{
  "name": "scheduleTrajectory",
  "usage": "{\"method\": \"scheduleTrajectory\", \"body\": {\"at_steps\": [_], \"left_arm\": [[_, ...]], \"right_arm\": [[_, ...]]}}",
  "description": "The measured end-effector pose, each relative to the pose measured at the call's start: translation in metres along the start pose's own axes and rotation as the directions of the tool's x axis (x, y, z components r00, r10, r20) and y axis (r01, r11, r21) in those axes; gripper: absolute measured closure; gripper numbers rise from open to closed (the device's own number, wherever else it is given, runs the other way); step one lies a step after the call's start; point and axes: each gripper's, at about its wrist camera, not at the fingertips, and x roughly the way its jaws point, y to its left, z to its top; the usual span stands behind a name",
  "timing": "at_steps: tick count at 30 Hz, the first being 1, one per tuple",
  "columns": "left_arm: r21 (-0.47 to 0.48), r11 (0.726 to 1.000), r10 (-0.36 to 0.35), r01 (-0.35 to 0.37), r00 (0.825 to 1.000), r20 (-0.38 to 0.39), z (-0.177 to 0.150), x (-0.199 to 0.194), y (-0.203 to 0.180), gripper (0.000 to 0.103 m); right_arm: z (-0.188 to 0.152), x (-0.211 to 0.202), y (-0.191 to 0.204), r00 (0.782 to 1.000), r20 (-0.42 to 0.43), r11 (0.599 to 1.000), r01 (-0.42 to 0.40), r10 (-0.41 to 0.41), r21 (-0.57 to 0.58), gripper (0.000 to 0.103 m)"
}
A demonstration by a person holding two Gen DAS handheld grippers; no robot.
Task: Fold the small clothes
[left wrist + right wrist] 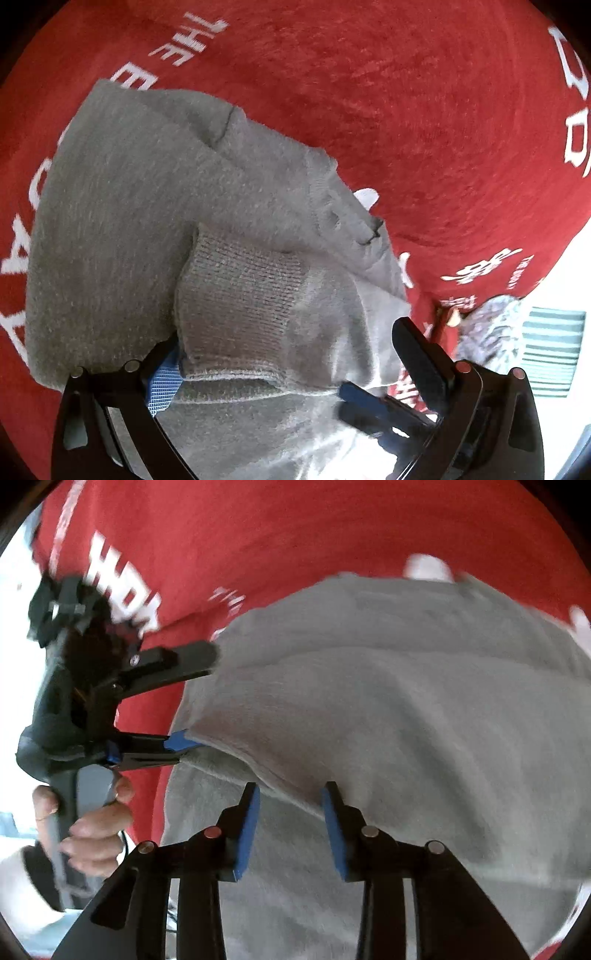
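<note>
A grey sweater (147,206) lay bunched on a red blanket (369,92) printed with white letters.

In the left wrist view, the left claw (280,354) stood wide, its fingers well apart. The ribbed cuff (240,295) of a sleeve lay in the gap between them, draped over the blue pad (162,387) of the finger on the left of that view. The other finger (417,350) stood clear of the cloth at the sweater's edge, so the jaws were released, not pinching. Ahead of this claw the body of the sweater spread away in soft folds, with a small white tag (365,195) showing at its far edge. The tips of the right claw (369,402) showed blurred low between the left claw's fingers.

In the right wrist view, the right claw (290,794) hung over the sweater (406,701) with its jaws partly apart. A folded edge of the cloth ran just ahead of the blue pads (245,834), but I cannot tell whether they touched it; nothing was clamped between them. To the left of this claw, the left claw (195,705) reached in sideways, its fingers spread across the sweater's edge. A hand (88,823) gripped its handle.
</note>
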Motion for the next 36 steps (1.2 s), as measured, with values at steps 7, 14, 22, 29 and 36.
{"method": "scheduleTrajectory", "body": {"at_steps": [7, 14, 22, 29, 36], "left_arm": [[0.120, 0.980, 0.165, -0.160, 0.986, -0.027, -0.002, 0.009, -0.010, 0.095], [0.209, 0.959, 0.184, -0.189, 0.982, 0.040, -0.005, -0.009, -0.027, 0.095], [0.236, 0.931, 0.281, -0.278, 0.960, 0.021, -0.020, 0.005, -0.011, 0.095], [0.245, 0.891, 0.379, -0.383, 0.923, 0.065, -0.030, -0.023, -0.003, 0.095], [0.256, 0.828, 0.474, -0.500, 0.866, 0.159, -0.030, -0.055, -0.010, 0.095]], "right_arm": [[-0.055, -0.060, -0.109, 0.986, 0.169, 0.877, -0.071, -0.012, 0.475, 0.064], [-0.068, -0.092, -0.178, 0.936, 0.340, 0.705, -0.182, -0.089, 0.686, 0.097], [-0.054, -0.103, -0.176, 0.941, 0.295, 0.819, -0.035, -0.167, 0.573, 0.097], [-0.063, -0.106, -0.191, 0.955, 0.265, 0.849, -0.029, -0.132, 0.527, 0.097], [-0.076, -0.133, -0.168, 0.960, 0.245, 0.890, 0.013, -0.139, 0.455, 0.082]]}}
